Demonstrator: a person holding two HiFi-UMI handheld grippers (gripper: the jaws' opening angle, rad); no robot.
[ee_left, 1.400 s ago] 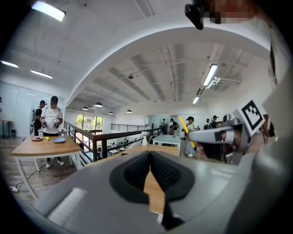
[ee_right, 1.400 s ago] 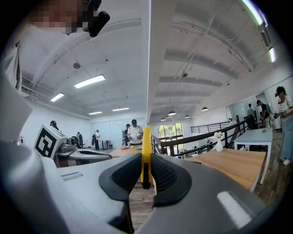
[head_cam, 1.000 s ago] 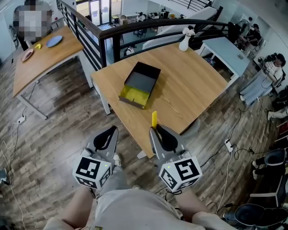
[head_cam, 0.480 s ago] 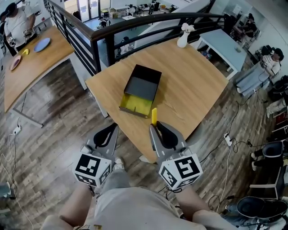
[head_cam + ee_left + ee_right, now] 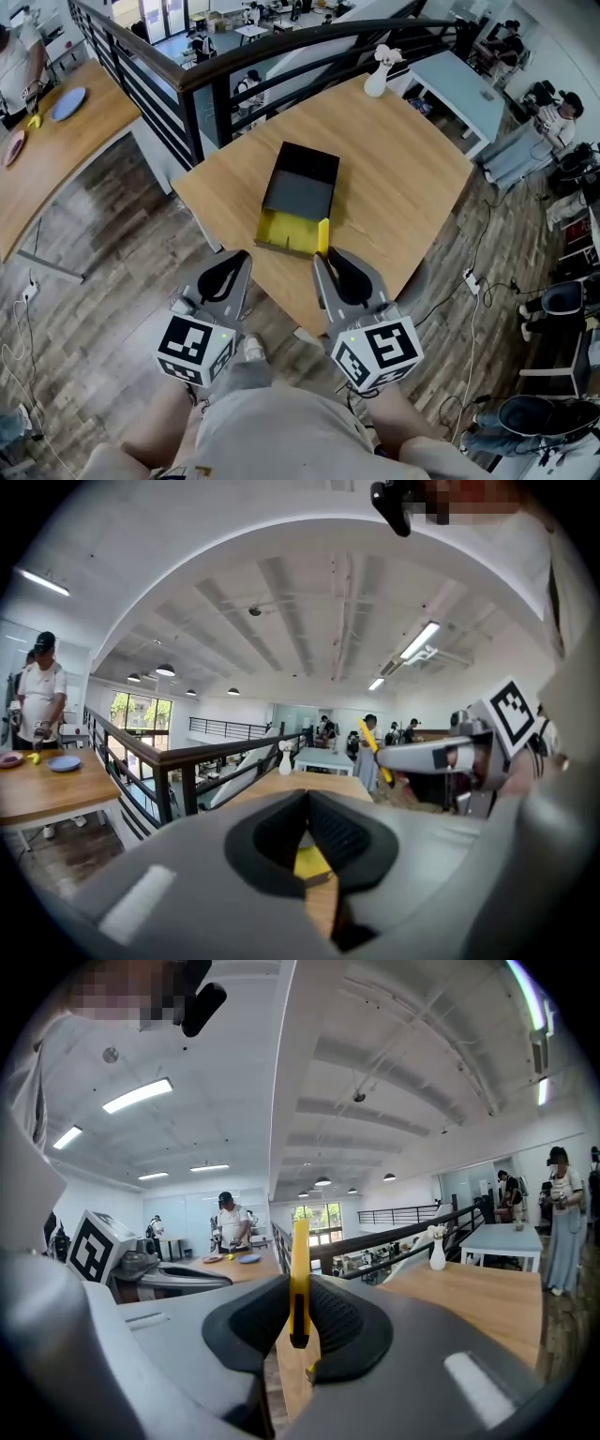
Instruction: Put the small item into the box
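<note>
Now: your R gripper point(image 5: 322, 257) pinches the yellow utility knife point(image 5: 322, 234) upright; L gripper point(image 5: 244, 255) closed, empty. Carry fwd over black box point(image 5: 302, 192), lower inside before releasing.

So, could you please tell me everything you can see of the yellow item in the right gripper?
The yellow item is a slim, flat, plastic-looking strip; its clamped end looks darker. It is held between the fingers of the right gripper, with most of its length sticking out beyond them. In the head view its tip shows against the near edge of the black box on the table; contact there cannot be told.
</note>
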